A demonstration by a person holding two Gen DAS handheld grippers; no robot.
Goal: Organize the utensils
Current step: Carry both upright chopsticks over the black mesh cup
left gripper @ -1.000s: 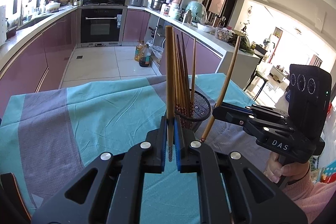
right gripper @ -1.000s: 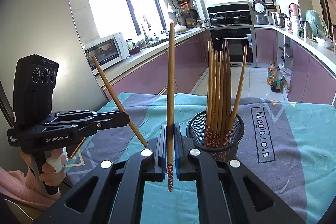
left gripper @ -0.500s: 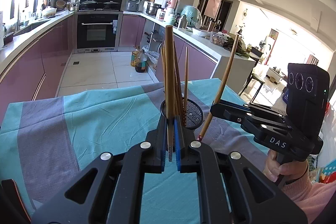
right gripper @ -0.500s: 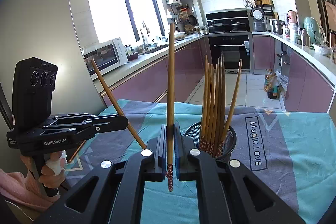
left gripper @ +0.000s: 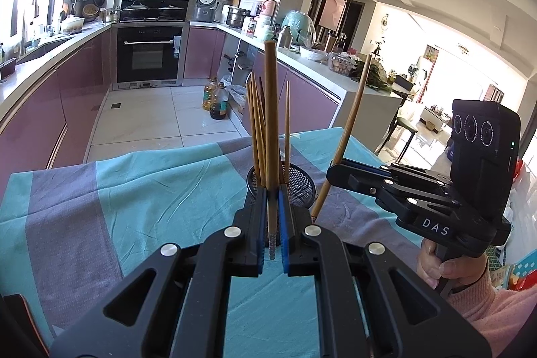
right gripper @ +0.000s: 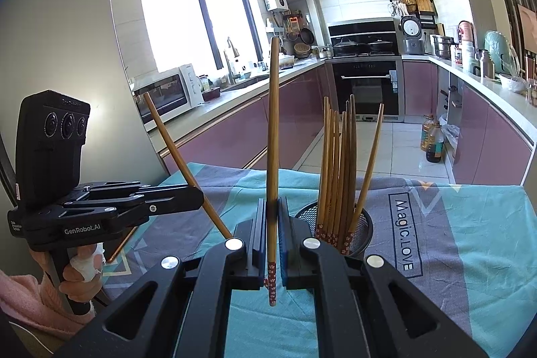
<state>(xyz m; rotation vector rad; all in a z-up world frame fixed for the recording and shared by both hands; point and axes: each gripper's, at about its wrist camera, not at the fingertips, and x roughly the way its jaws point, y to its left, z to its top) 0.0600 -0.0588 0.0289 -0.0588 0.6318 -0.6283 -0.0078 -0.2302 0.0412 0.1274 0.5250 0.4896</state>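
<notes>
- Your left gripper [left gripper: 272,217] clamped one chopstick [left gripper: 271,136] upright, ready to drop in.
- Your right gripper [right gripper: 273,234] pinched another chopstick [right gripper: 273,156] likewise.
- The mesh holder [right gripper: 364,225] stood just beyond on the counter [right gripper: 470,240], right of centre.

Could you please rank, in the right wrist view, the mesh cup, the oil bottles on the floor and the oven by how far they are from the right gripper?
1. Mesh cup: on the tablecloth just right of the right gripper, whose jaws pinch a chopstick.
2. Oil bottles: on the floor beyond the table, to the right.
3. Oven: against the far wall.
</notes>
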